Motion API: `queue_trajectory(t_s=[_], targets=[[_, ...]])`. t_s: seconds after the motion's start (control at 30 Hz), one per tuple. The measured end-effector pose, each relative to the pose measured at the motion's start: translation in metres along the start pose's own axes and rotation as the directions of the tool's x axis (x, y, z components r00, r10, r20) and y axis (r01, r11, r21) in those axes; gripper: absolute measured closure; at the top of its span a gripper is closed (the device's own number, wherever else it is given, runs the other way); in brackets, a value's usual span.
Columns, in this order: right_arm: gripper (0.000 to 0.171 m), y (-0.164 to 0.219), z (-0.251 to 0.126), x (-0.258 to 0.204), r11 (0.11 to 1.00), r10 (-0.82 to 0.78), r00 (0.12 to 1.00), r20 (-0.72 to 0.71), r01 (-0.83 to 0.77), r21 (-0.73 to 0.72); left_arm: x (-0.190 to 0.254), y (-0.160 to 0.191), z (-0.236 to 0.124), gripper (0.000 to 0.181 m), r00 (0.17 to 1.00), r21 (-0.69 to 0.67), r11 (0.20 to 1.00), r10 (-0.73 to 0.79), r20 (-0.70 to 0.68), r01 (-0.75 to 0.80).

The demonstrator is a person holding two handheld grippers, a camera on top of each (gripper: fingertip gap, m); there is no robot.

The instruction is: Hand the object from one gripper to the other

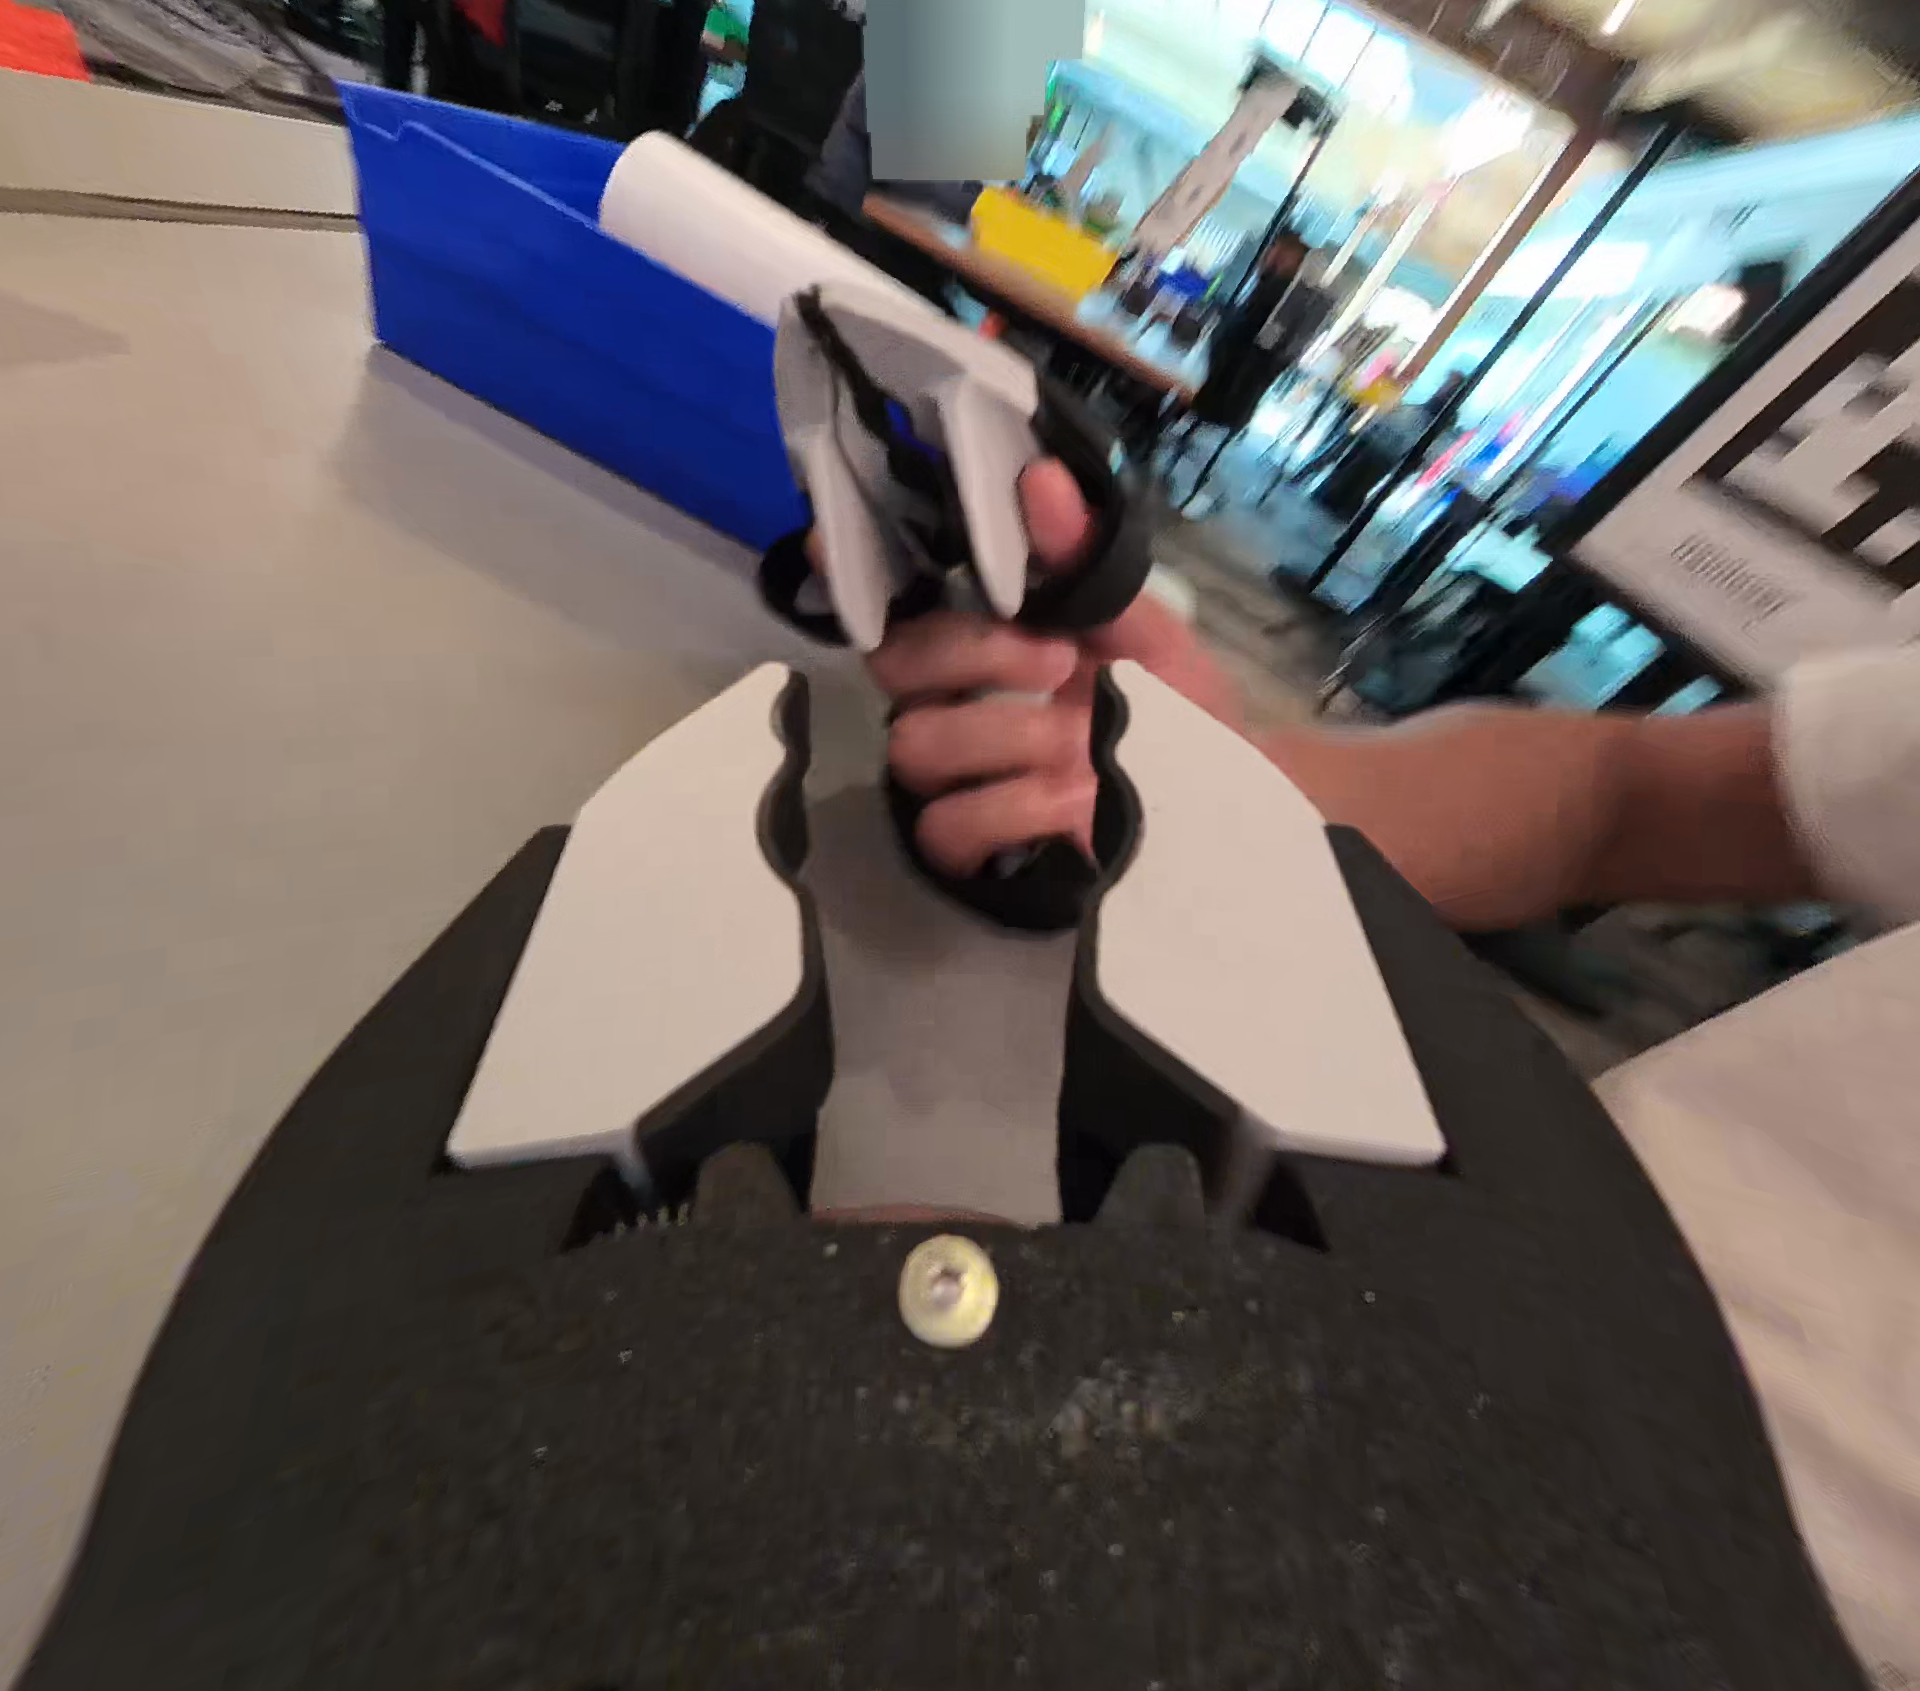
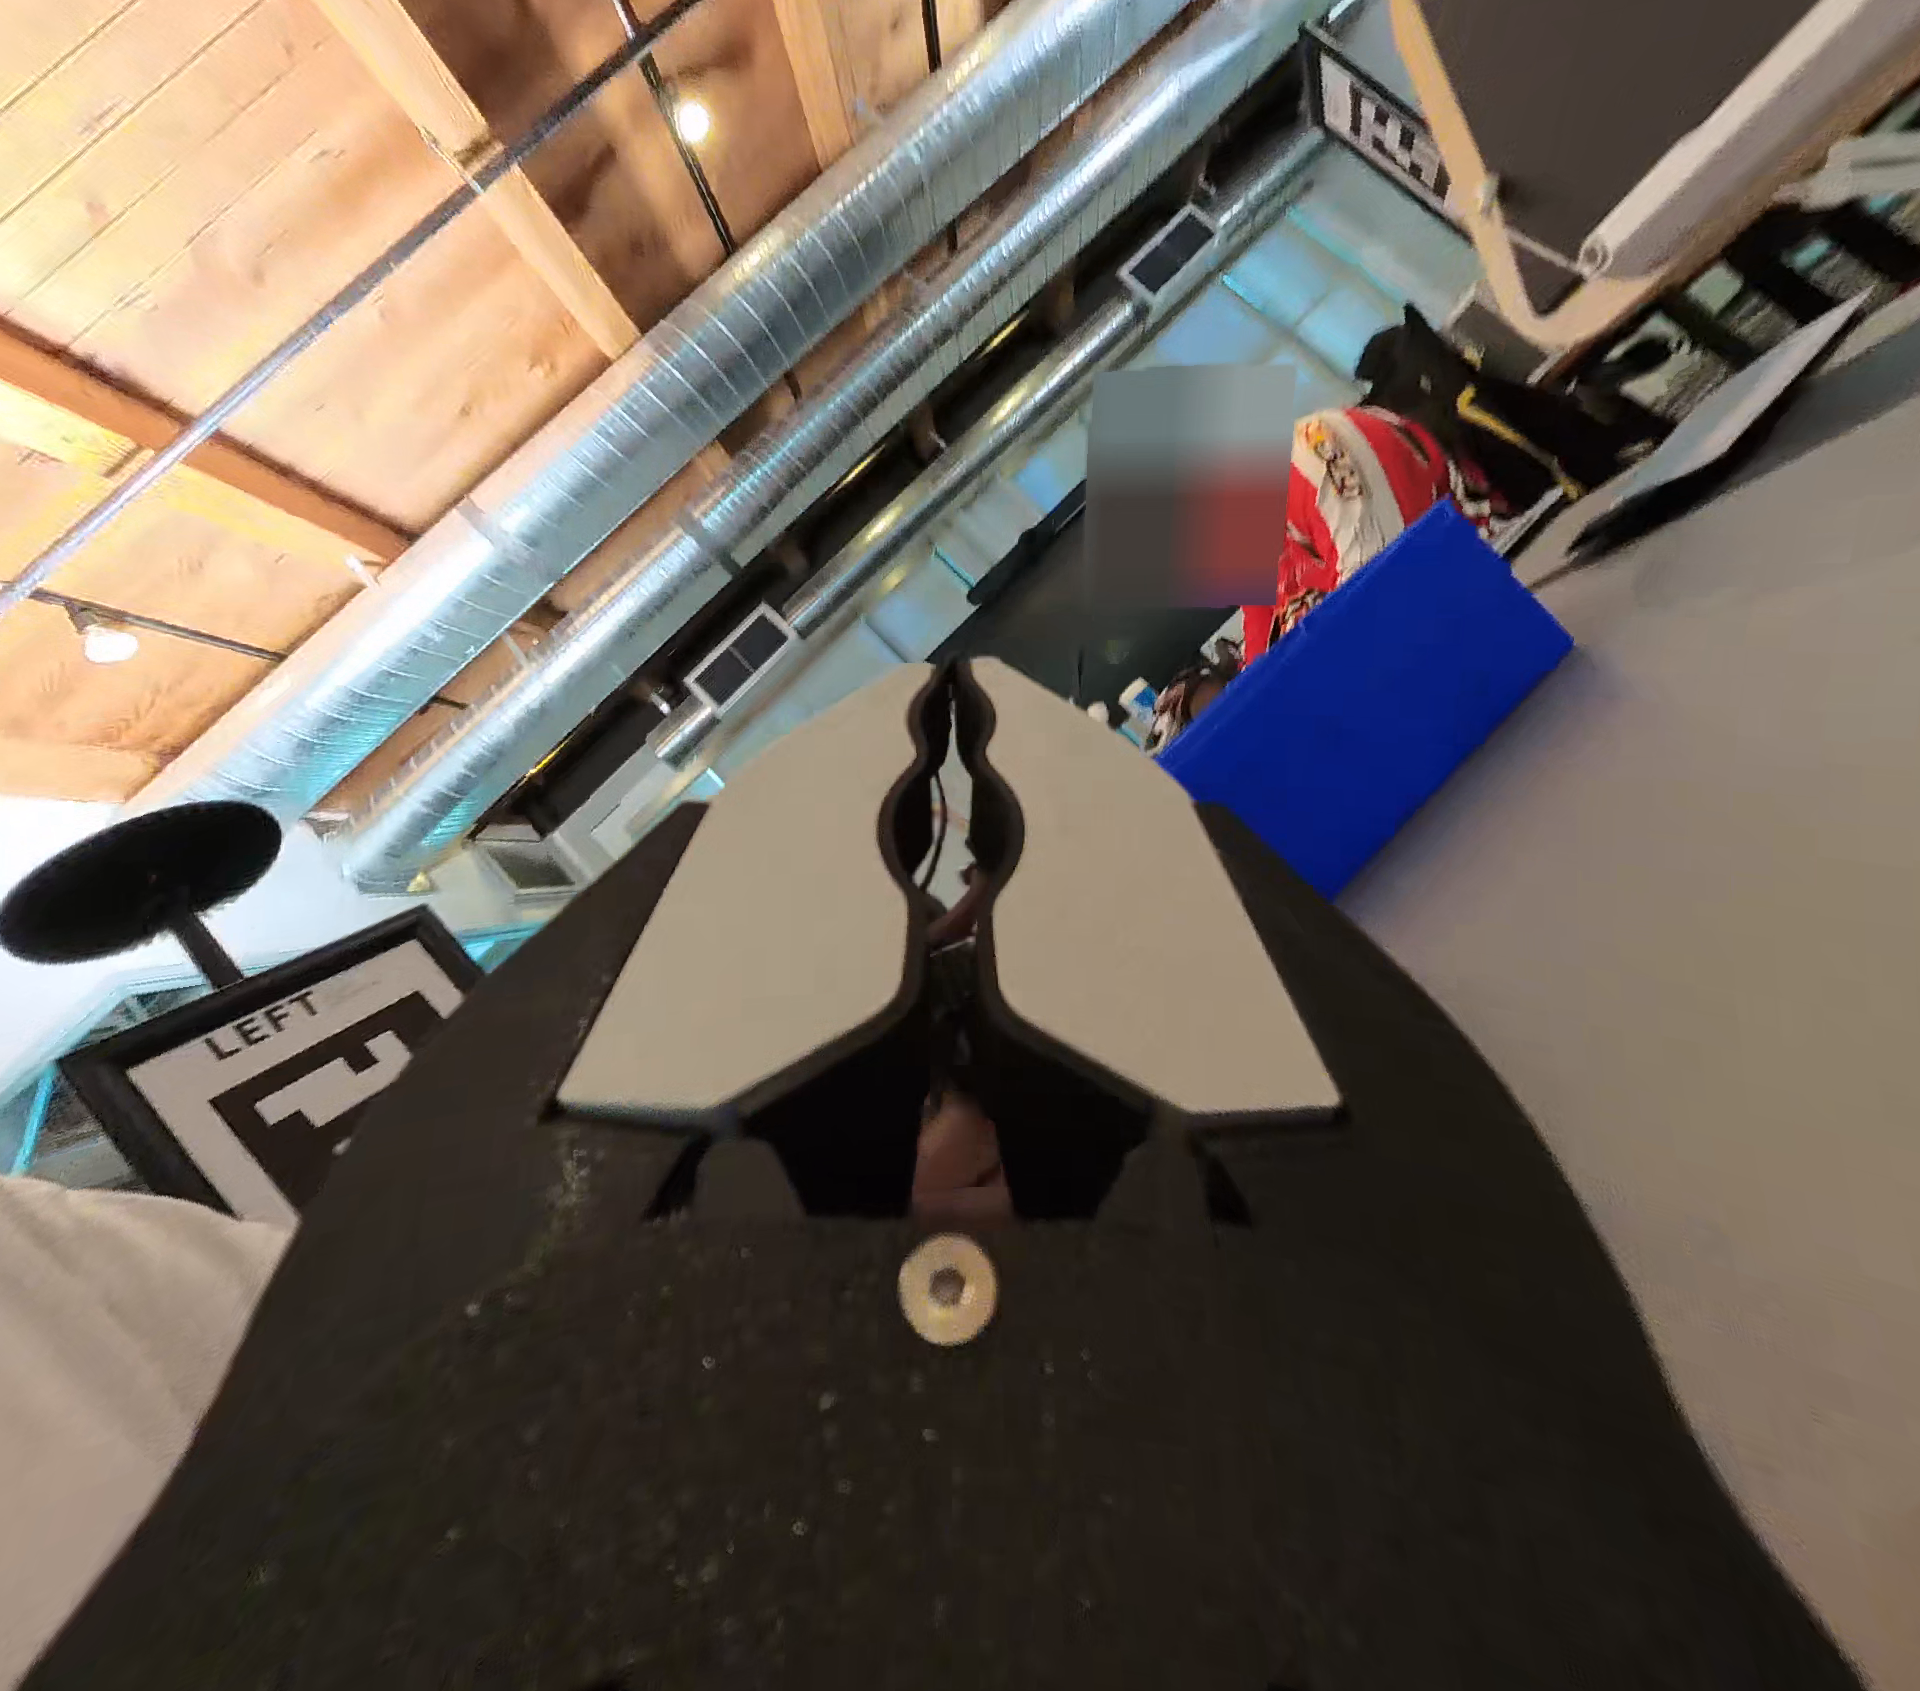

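2 grippers share one build: matte grey finger plates with scalloped black rubber edges on grainy black bodies. Left gripper [image 1: 940, 685] stands spread, empty, above the smooth grey table [image 1: 208, 550]. Right gripper [image 2: 951, 670], held by a hand [image 1: 987, 748], is pinched onto a thin black strand [image 2: 940, 768]; its long axis follows the finger seam, tip-to-base. Its make cannot be told. 1 glossy blue bin [image 1: 540, 311] sits behind.
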State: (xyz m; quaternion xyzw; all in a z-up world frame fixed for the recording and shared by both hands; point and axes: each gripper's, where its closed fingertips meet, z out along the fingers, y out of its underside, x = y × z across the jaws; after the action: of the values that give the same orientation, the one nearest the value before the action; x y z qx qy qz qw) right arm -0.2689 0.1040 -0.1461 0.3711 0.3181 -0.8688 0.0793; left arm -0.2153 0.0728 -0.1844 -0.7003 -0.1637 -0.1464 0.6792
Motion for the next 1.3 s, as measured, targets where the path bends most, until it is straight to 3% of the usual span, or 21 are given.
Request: queue_trajectory(t_s=[0.13, 0.27, 0.37, 0.4, 0.57, 0.63, 0.7, 0.77, 0.87, 0.93, 1.03, 1.17, 1.3], targets=[[0.17, 0.005, 0.006, -0.011, 0.998, -0.057, 0.998, 0.037, 0.057, 0.022, 0.006, -0.011, 0.007, 0.132, 0.957, 0.132, 0.95, -0.272, -0.106, 0.284], [0.17, 0.012, 0.011, -0.013, 0.996, -0.087, 0.995, 0.05, 0.088, -0.012, 0.002, -0.01, 0.006, 0.146, 0.92, 0.143, 0.913, -0.36, -0.154, 0.381], [0.17, 0.016, 0.012, -0.012, 0.995, -0.086, 0.995, 0.055, 0.088, -0.035, -0.003, -0.01, 0.003, 0.163, 0.927, 0.146, 0.918, -0.349, -0.137, 0.368], [0.17, 0.017, 0.013, -0.012, 0.995, -0.086, 0.995, 0.057, 0.088, -0.041, -0.003, -0.01, 0.002, 0.179, 0.932, 0.14, 0.925, -0.335, -0.136, 0.353], [0.17, 0.021, 0.012, -0.005, 0.989, -0.098, 0.995, 0.028, 0.1, -0.109, -0.013, -0.004, -0.003, 0.181, 0.966, 0.09, 0.962, -0.258, -0.022, 0.259], [0.158, 0.022, 0.01, 0.009, 0.972, -0.156, 0.986, -0.055, 0.144, -0.186, -0.028, 0.0, -0.01, 0.181, 0.976, 0.048, 0.98, -0.197, 0.091, 0.193], [0.138, 0.021, 0.004, 0.031, 0.912, -0.34, 0.922, -0.187, 0.274, -0.307, -0.049, 0.003, -0.022, 0.181, 0.966, -0.011, 0.994, -0.1, 0.237, 0.105], [0.131, 0.019, -0.001, 0.04, 0.75, -0.615, 0.763, -0.198, 0.488, -0.447, -0.067, 0.007, -0.034, 0.181, 0.931, -0.113, 0.994, 0.043, 0.363, -0.002], [0.128, 0.033, -0.002, 0.04, 0.301, -0.922, 0.388, 0.01, 0.731, -0.613, -0.088, 0.013, -0.049, 0.181, 0.852, -0.267, 0.96, 0.21, 0.48, -0.086], [0.121, 0.044, -0.005, 0.045, -0.001, -0.985, 0.114, 0.128, 0.742, -0.671, -0.093, 0.019, -0.052, 0.181, 0.829, -0.327, 0.941, 0.253, 0.499, -0.09], [0.119, 0.062, 0.0, 0.043, -0.366, -0.924, -0.187, 0.333, 0.68, -0.636, -0.087, 0.025, -0.046, 0.181, 0.841, -0.35, 0.93, 0.273, 0.467, -0.108], [0.127, 0.07, -0.002, 0.055, -0.573, -0.817, -0.354, 0.455, 0.585, -0.574, -0.079, 0.033, -0.038, 0.181, 0.836, -0.41, 0.901, 0.329, 0.439, -0.14], [0.136, 0.07, -0.002, 0.055, -0.629, -0.776, -0.411, 0.479, 0.555, -0.544, -0.072, 0.041, -0.031, 0.181, 0.837, -0.451, 0.877, 0.366, 0.407, -0.164]])
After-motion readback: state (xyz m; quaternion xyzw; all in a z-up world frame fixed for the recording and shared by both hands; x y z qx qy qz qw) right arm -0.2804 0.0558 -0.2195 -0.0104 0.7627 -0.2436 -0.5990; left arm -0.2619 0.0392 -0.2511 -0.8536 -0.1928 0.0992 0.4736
